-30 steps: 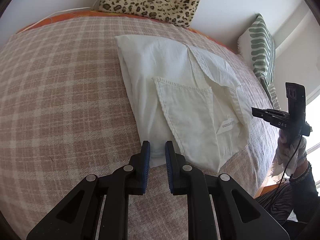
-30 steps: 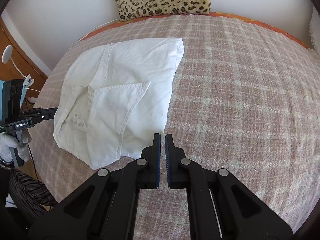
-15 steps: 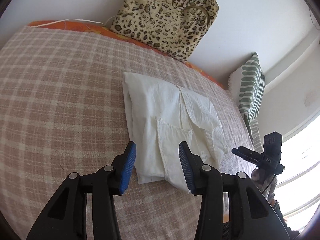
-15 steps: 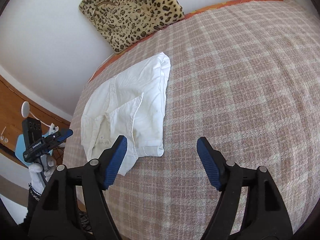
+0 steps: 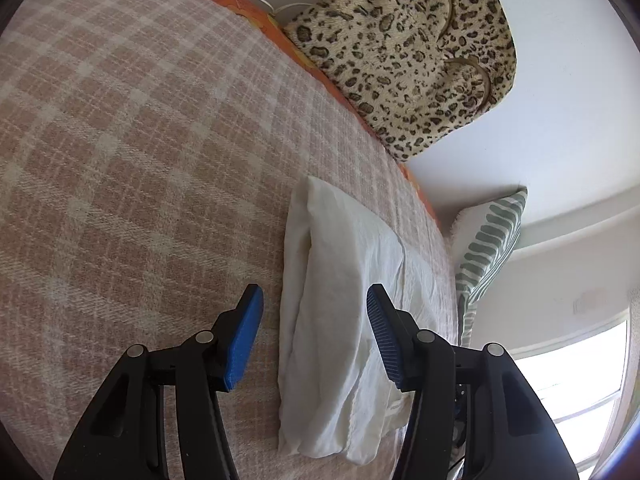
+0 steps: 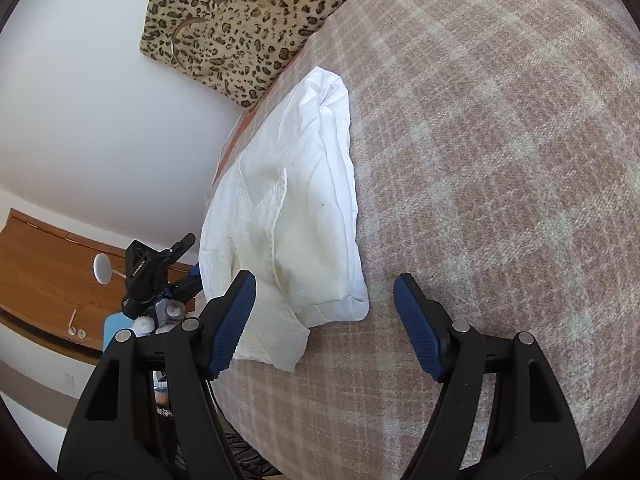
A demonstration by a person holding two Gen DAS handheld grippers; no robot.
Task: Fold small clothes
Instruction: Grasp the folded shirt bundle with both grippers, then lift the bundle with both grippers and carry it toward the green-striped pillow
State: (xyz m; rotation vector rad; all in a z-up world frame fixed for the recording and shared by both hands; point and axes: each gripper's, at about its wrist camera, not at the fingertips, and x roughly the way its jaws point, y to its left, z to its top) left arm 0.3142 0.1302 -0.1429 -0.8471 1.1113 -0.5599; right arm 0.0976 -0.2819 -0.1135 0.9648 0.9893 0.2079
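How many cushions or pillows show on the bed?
2: a leopard-print cushion against the wall at the bed's far edge, and a green-striped pillow beyond the white garment. Others may be out of frame.

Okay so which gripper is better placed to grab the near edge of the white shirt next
Left, probably: the left gripper is opening with the white shirt showing between its fingers; the right gripper frames only its corner.

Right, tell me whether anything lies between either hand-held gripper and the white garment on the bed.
Nothing visible does. The white garment lies alone on the plaid blanket. The left hand-held gripper, jaws opening, has only bare blanket before the cloth. The right hand-held gripper is open over the near corner. The leopard-print bag sits beyond.
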